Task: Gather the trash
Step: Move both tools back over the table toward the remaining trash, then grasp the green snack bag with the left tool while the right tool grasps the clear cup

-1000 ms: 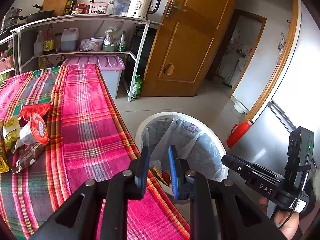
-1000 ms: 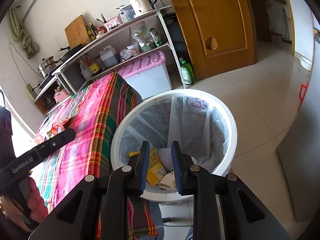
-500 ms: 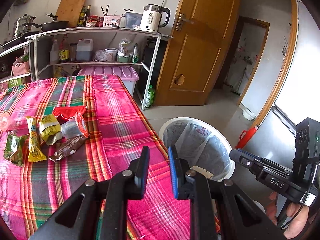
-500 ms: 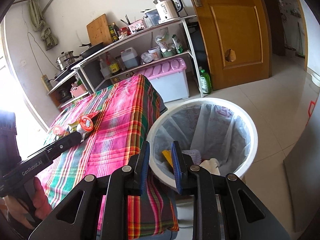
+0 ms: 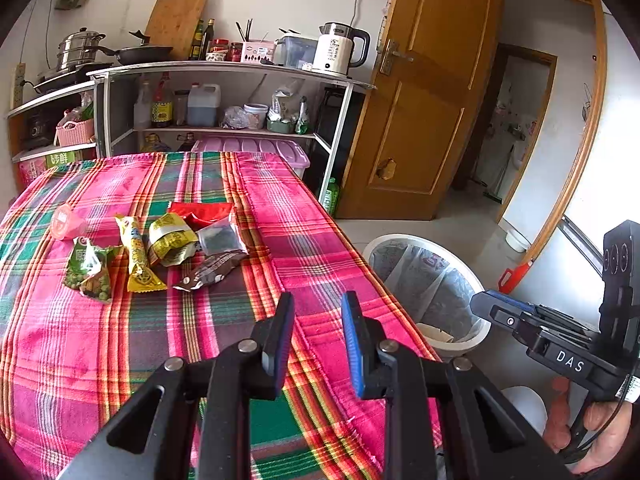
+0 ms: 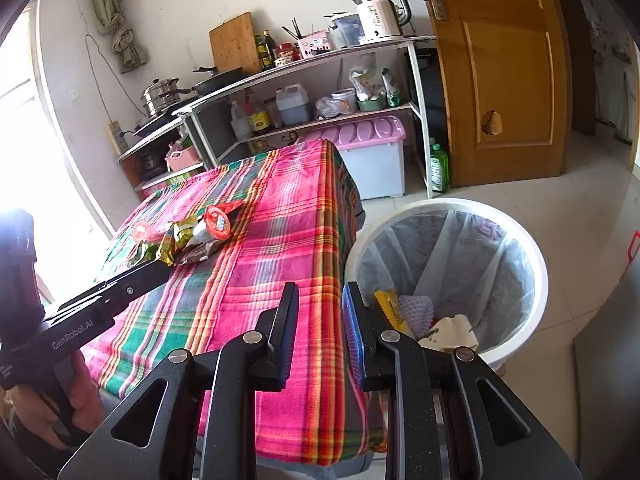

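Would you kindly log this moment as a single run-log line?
left gripper: open, empty | right gripper: open, empty | wrappers: on tablecloth | trash bin: beside table, holds some trash

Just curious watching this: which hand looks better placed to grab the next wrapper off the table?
Probably left: the left gripper is empty over the cloth facing the wrappers; the right gripper sits by the bin.

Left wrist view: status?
Left gripper and right gripper open, empty. Wrappers piled on table. Bin beside it, path clear.
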Motion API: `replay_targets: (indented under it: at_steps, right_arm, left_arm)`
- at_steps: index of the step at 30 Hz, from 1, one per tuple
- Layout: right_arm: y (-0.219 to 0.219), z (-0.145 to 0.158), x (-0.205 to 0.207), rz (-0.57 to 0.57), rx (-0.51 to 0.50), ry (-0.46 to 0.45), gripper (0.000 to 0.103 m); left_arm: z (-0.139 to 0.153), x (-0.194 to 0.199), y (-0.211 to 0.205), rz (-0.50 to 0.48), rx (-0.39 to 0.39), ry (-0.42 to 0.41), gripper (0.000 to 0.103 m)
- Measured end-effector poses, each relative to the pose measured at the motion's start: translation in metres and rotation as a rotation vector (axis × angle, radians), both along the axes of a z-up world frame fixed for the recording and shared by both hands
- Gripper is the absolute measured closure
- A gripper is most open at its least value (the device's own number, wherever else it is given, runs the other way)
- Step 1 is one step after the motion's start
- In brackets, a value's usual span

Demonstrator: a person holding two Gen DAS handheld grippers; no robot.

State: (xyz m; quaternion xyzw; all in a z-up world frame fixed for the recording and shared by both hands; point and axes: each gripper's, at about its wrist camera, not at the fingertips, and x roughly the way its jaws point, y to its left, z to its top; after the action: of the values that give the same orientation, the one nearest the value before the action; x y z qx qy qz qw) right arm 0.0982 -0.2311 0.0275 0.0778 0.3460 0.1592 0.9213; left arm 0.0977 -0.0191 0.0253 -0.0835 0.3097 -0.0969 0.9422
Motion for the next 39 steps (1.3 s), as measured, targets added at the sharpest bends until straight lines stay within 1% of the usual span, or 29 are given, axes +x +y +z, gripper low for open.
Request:
replay_targets:
  at_steps: [4, 7, 10, 14, 23, 27, 32, 34, 36, 39]
  right_arm:
    - [0.014, 0.001, -0.003, 0.036, -0.007, -0.004, 0.073]
    - [0.023, 0.002, -0.006, 0.056, -0.009, -0.005, 0.071]
    - [0.029, 0.001, -0.005, 0.07, -0.009, -0.005, 0.07]
    - [0.037, 0.002, -0.005, 0.086, -0.011, -0.002, 0.07]
    - [0.057, 0.0, 0.005, 0.128, -0.019, 0.009, 0.066]
    - [0.069, 0.0, 0.012, 0.154, -0.021, 0.006, 0.063]
    - [0.086, 0.0, 0.024, 0.186, -0.032, 0.005, 0.06]
    - [0.093, 0.0, 0.03, 0.202, -0.035, 0.006, 0.056]
    - [0.101, 0.0, 0.037, 0.215, -0.036, 0.009, 0.052]
    - [0.112, -0.001, 0.045, 0.228, -0.042, 0.01, 0.051]
  left_arm:
    - [0.0, -0.008, 0.011, 0.027, 0.005, -0.004, 0.077]
    - [-0.001, -0.014, 0.018, 0.048, 0.009, -0.006, 0.076]
    - [-0.001, -0.018, 0.025, 0.065, 0.012, -0.007, 0.075]
    - [-0.001, -0.024, 0.032, 0.087, 0.018, -0.014, 0.068]
    - [-0.006, -0.03, 0.061, 0.161, 0.014, -0.008, 0.067]
    - [-0.006, -0.028, 0.079, 0.209, 0.008, -0.01, 0.058]
    - [-0.008, -0.021, 0.102, 0.262, -0.005, -0.004, 0.055]
    - [-0.01, -0.015, 0.113, 0.282, -0.007, 0.003, 0.054]
    - [-0.012, -0.008, 0.123, 0.299, -0.006, 0.009, 0.05]
    - [-0.015, 0.003, 0.137, 0.329, -0.005, 0.023, 0.046]
